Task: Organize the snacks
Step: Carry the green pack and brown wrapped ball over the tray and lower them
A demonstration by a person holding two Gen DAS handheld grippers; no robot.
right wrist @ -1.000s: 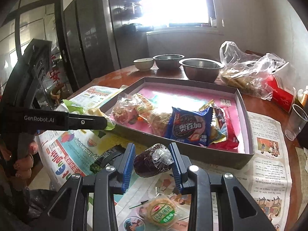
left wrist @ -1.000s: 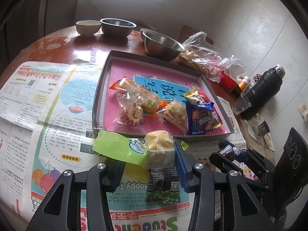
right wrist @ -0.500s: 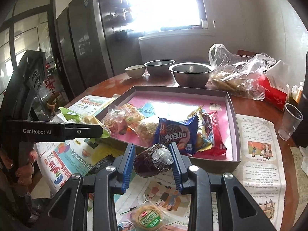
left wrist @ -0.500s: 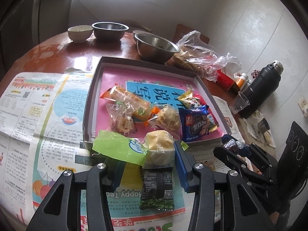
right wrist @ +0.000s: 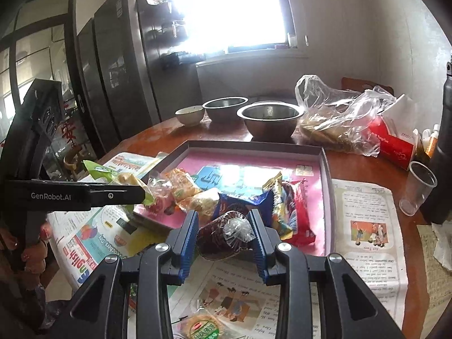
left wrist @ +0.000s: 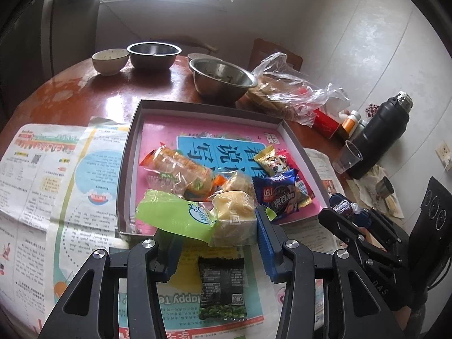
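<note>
Holding a yellow cake [left wrist: 234,220] in your left gripper [left wrist: 217,243] and a dark snack [right wrist: 226,234] in your right gripper [right wrist: 224,243], you are nearing the box [left wrist: 128,169] just ahead; several snacks are already lying inside, and two packets are waiting below.

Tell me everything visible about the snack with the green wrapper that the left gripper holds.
The green-wrapped snack is a pale yellow cake block in a clear plastic pack whose one end is printed bright green with a small blue and white logo. The left gripper is shut on it: the blue ribbed pads press its sides. It hangs in the air, lying roughly level, green end to the left in the left wrist view, just before the near wall of the grey box. Only the pads appear to touch it.
</note>
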